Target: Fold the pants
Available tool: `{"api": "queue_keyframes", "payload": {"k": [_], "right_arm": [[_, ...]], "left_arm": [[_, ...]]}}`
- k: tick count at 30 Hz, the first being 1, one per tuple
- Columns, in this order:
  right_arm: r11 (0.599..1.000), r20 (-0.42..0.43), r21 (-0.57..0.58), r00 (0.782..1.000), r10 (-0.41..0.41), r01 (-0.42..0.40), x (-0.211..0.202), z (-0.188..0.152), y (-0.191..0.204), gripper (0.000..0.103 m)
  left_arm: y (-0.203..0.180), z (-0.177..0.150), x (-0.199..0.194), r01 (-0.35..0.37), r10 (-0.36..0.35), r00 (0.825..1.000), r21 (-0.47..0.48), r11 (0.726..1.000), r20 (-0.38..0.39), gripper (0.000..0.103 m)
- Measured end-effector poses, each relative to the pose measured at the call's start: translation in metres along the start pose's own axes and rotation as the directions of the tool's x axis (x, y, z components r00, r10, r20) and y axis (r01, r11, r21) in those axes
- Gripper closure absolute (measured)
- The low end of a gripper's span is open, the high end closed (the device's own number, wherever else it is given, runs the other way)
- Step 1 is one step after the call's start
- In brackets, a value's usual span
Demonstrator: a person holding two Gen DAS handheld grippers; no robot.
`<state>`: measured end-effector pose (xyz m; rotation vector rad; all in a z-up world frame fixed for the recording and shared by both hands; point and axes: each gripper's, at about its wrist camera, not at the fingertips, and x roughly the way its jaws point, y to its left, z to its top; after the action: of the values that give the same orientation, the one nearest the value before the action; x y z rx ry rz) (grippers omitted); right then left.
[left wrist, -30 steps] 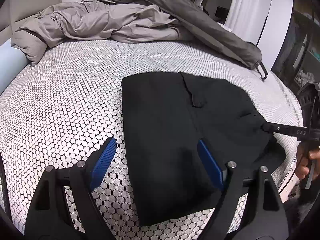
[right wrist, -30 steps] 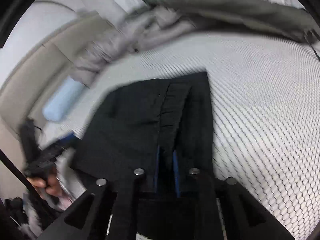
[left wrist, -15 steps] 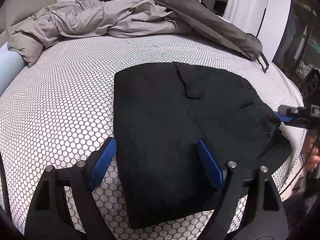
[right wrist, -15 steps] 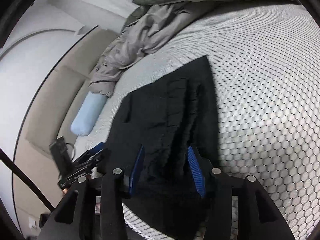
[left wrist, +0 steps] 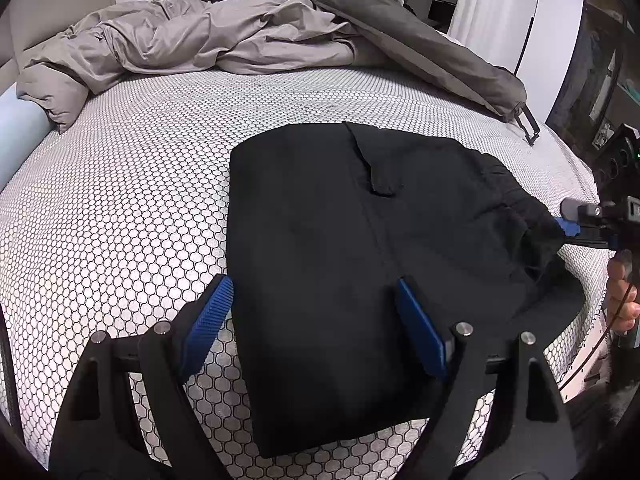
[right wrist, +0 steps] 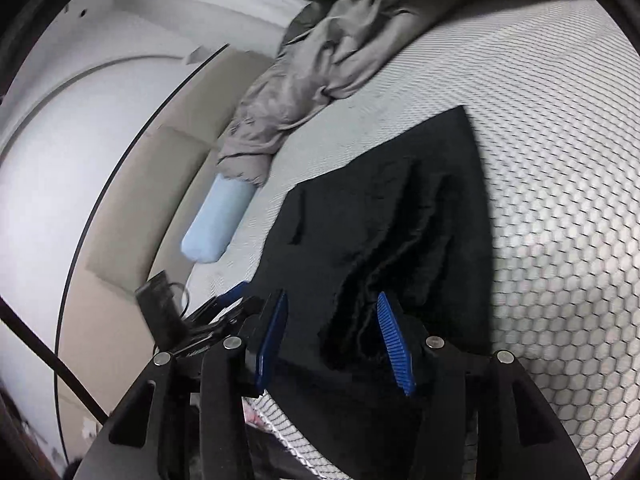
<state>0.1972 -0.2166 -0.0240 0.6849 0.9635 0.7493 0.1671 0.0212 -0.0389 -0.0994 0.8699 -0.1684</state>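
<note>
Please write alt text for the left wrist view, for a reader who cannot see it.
Folded black pants lie flat on a bed with a honeycomb-patterned cover, between the blue pads of the open left gripper. The right gripper, also open, is at the waistband on the right. A crumpled grey duvet lies behind.

Grey duvet (left wrist: 208,40), blue bolster (right wrist: 218,220)

the folded pants (left wrist: 360,264) lie on the mattress (left wrist: 120,208). the rumpled duvet (left wrist: 208,40) lies behind them, a bolster (right wrist: 218,220) at its left end.
</note>
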Motion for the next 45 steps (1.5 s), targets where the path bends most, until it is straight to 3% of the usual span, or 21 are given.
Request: {"api": "queue_keyframes", "payload": {"k": [4,12,19,27,33,36,37,38,40,45], "right_arm": [[0.994,-0.044,0.028,0.993,-0.109,0.110,0.012,-0.001,-0.011,0.054],[0.993,-0.080,0.080,0.993,-0.086,0.092,0.007,-0.009,-0.028,0.054],[0.990,-0.112,0.071,0.987,-0.115,0.123,0.004,-0.012,-0.028,0.054],[0.992,0.000,0.121,0.999,-0.038,0.038,0.008,0.011,-0.028,0.054],[0.996,-0.088,0.079,0.995,-0.044,0.051,0.017,0.001,-0.020,0.053],[0.997,-0.083,0.048,0.995,-0.059,0.064,0.020,0.000,-0.018,0.054],[0.997,-0.085,0.044,0.995,-0.060,0.064,0.023,-0.002,-0.018,0.061],[0.996,-0.084,0.032,0.994,-0.076,0.079,0.025,-0.002,-0.018,0.077],[0.994,-0.067,0.001,0.992,-0.107,0.107,0.029,-0.003,-0.012,0.085],[0.998,0.070,-0.036,0.997,-0.041,0.043,-0.010,-0.008,0.029,0.089]], "left_arm": [[0.004,-0.001,0.000,0.002,-0.002,1.000,-0.007,1.000,-0.005,0.022],[0.007,-0.003,-0.001,-0.001,0.000,1.000,-0.011,1.000,-0.009,0.022],[0.011,-0.002,0.000,-0.005,0.005,1.000,-0.016,1.000,-0.010,0.022],[0.007,-0.001,0.002,-0.006,0.006,1.000,-0.016,1.000,-0.010,0.022],[0.006,0.000,0.003,-0.005,0.005,1.000,-0.013,1.000,-0.013,0.022],[0.005,0.000,0.002,-0.007,0.006,1.000,-0.010,1.000,-0.012,0.022],[0.005,0.000,0.002,-0.008,0.008,1.000,-0.011,1.000,-0.011,0.022],[0.006,0.001,0.001,-0.009,0.009,1.000,-0.014,1.000,-0.010,0.022],[0.009,0.003,-0.001,-0.013,0.013,1.000,-0.021,1.000,-0.004,0.022],[0.030,0.010,-0.014,0.002,0.001,0.999,-0.095,0.995,0.036,0.022]]}}
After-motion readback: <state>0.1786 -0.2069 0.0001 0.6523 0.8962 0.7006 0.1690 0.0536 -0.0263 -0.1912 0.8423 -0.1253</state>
